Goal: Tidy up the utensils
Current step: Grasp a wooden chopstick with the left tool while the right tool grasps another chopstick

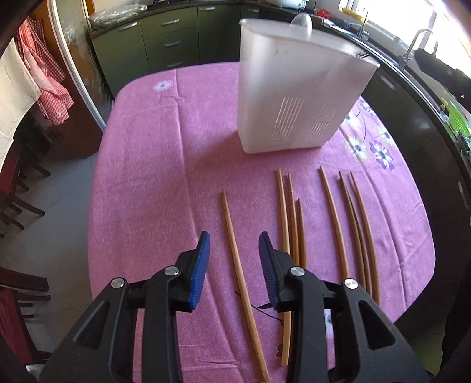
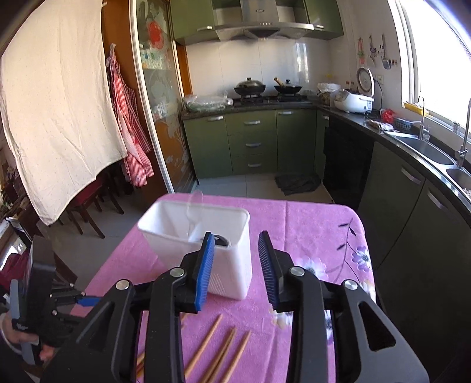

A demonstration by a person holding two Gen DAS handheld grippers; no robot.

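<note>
Several wooden chopsticks (image 1: 334,218) lie in a row on the pink tablecloth (image 1: 153,165), pointing away from me. One single chopstick (image 1: 240,271) lies apart at the left, between and below the fingers of my left gripper (image 1: 234,247), which is open and empty just above it. A white plastic utensil holder (image 1: 297,88) stands beyond the chopsticks, with a clear plastic spoon (image 1: 301,23) in it. My right gripper (image 2: 235,250) is open and empty, held above the table in front of the holder (image 2: 232,265). Chopstick tips (image 2: 215,347) show below it.
The table (image 2: 318,232) stands in a kitchen with green cabinets (image 2: 250,141) behind, a dark counter and sink (image 2: 424,147) to the right, and chairs (image 2: 85,206) to the left. The left gripper also shows at the left edge of the right wrist view (image 2: 85,300).
</note>
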